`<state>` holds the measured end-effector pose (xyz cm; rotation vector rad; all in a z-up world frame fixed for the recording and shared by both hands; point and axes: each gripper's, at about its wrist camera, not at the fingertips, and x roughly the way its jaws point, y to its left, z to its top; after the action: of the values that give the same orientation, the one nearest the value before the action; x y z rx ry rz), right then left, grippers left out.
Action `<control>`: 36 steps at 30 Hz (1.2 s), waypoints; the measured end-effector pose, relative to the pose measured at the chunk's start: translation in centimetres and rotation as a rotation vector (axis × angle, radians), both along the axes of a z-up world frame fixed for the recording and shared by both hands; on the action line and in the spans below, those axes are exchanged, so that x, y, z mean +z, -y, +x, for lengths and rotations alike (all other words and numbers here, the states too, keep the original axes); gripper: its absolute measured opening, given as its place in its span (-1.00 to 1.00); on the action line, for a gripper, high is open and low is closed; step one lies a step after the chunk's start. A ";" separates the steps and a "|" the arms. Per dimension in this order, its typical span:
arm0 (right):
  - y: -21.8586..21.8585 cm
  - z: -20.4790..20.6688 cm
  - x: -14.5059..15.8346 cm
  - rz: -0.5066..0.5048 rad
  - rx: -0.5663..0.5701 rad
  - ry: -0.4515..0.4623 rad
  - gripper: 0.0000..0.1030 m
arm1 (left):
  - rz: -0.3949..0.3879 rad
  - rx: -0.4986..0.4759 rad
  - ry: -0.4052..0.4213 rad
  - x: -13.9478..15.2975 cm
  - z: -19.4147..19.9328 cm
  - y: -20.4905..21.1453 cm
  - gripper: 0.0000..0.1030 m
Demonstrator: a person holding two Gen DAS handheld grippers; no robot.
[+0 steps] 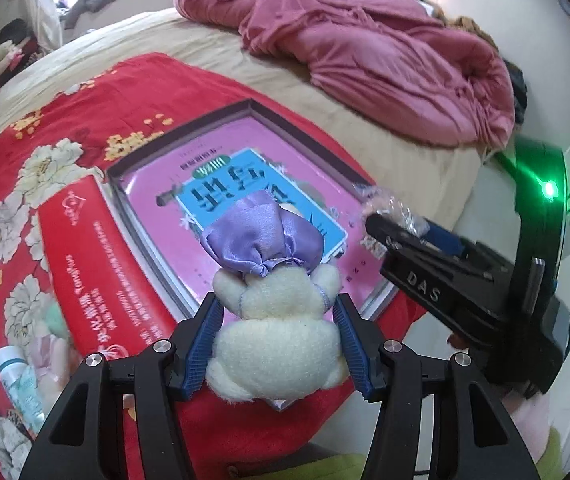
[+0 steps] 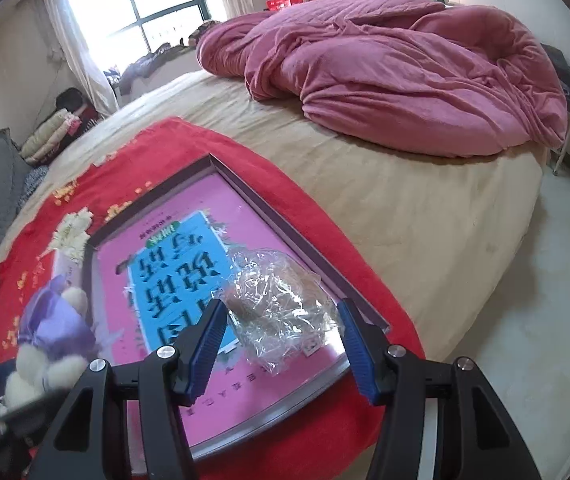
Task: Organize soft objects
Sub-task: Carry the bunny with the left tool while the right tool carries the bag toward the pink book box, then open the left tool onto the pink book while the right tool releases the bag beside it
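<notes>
My left gripper is shut on a cream plush bear with a purple satin cap, held above the pink-lined box tray. The bear also shows at the left of the right wrist view. My right gripper has a crumpled clear plastic wrap with something brown inside between its blue pads; whether they press it I cannot tell. In the left wrist view the right gripper sits at the tray's right edge with the wrap at its tip.
The tray lies on a red flowered blanket on a beige bed. A red box lid lies left of the tray. Bottles and small items sit at lower left. A pink duvet is heaped at the back.
</notes>
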<state>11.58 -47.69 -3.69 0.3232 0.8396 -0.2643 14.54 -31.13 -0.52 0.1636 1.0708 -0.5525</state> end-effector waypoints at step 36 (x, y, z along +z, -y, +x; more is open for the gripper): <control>1.2 -1.9 0.9 -0.002 -0.021 0.011 0.24 | 0.118 -0.041 -0.107 -5.6 0.4 2.7 0.18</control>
<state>9.63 -48.91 -2.81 0.3318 0.8253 -0.2828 14.97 -33.78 -6.11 0.2615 1.2073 -0.5396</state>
